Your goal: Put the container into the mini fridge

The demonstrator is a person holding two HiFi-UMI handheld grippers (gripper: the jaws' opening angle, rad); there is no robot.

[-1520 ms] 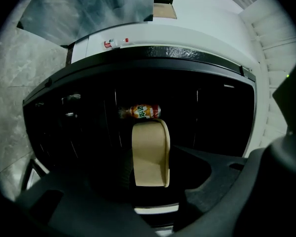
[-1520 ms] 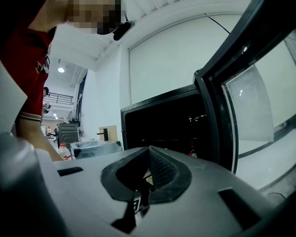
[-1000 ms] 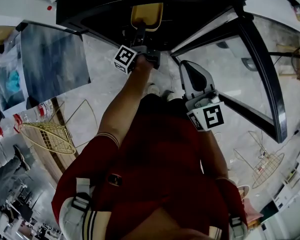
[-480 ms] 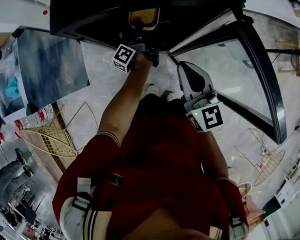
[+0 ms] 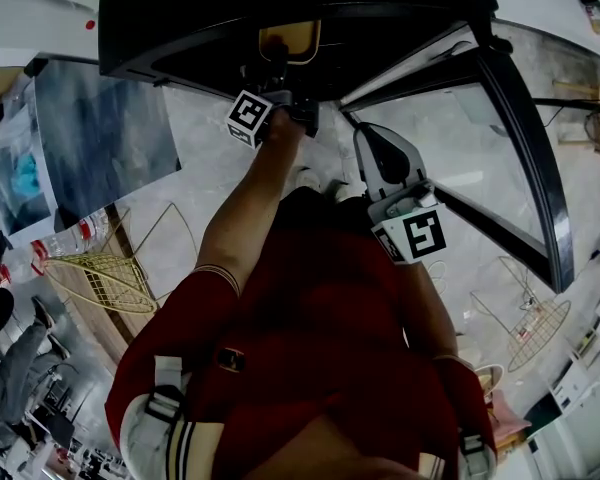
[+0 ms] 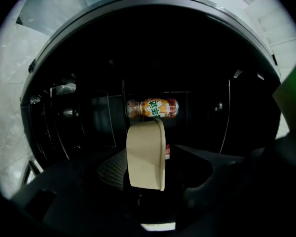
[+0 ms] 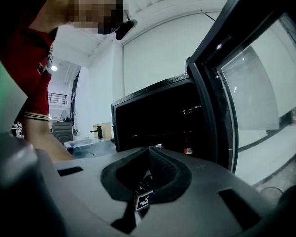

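Note:
The beige container point(image 6: 145, 154) stands on its side inside the dark mini fridge point(image 6: 79, 73), between the jaws of my left gripper point(image 6: 153, 168). Those jaws are opening; a narrow gap shows between the container and the right jaw. In the head view the container point(image 5: 290, 40) sits just inside the fridge point(image 5: 180, 18), ahead of the left gripper point(image 5: 277, 68). My right gripper point(image 5: 372, 146) hangs back near the open glass door point(image 5: 520, 168), its jaws shut with nothing in them point(image 7: 149, 154).
An orange-labelled bottle point(image 6: 153, 107) lies on a wire shelf at the back of the fridge. A small bottle point(image 7: 187, 147) stands inside too. Gold wire baskets point(image 5: 100, 268) point(image 5: 535, 333) sit on the floor at both sides, and a large picture point(image 5: 100, 128) lies at the left.
The left gripper and the container keep about the same place at the fridge opening. The right gripper has not moved. Only the view shifts slightly.

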